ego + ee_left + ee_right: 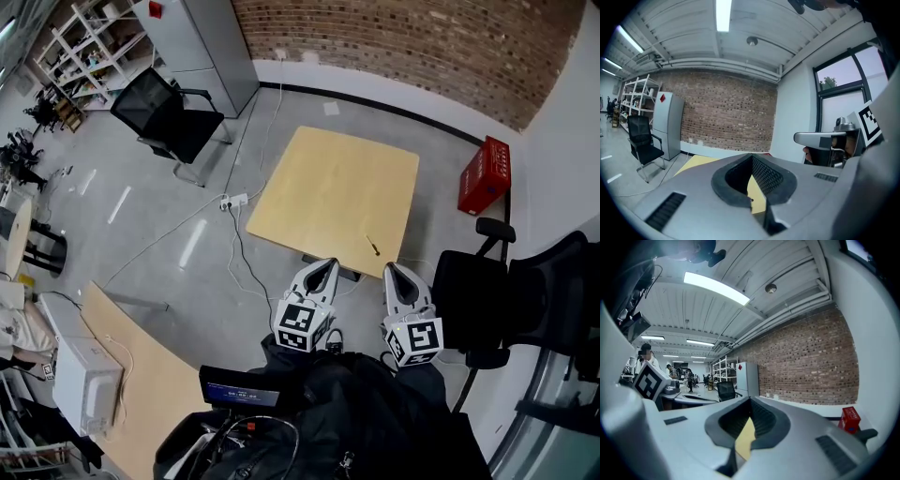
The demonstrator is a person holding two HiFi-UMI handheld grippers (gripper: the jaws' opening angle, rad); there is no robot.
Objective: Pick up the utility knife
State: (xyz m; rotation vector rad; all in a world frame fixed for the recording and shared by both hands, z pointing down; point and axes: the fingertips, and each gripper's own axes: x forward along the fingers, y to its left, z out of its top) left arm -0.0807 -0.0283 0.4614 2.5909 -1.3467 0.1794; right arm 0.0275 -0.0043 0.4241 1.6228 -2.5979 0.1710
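Standing back from the table (319, 187), both tools held low in front of me.

- Utility knife (373, 246): lies flat on the wooden top near the edge closest to me, toward my right-hand corner, alone on the surface. From the head view it is a small, thin, dark sliver with a lighter end. I cannot tell which end is the blade.
- Left gripper (327, 263): jaws drawn together to a narrow slit, nothing in them; only a strip of tabletop shows through the gap.
- Right gripper (391, 268): same, jaws together and empty. It sits nearer the knife than the left, but short of the table edge.

Handling judgement: probably light and rigid, with a smooth, slim casing that may skid on the top when nudged. Lying flat, it gives little height to bite on. Best hold looks like across the handle's narrow width, near mid-length, clear of the blade end. The jaws must part first, then come down on either side of it.
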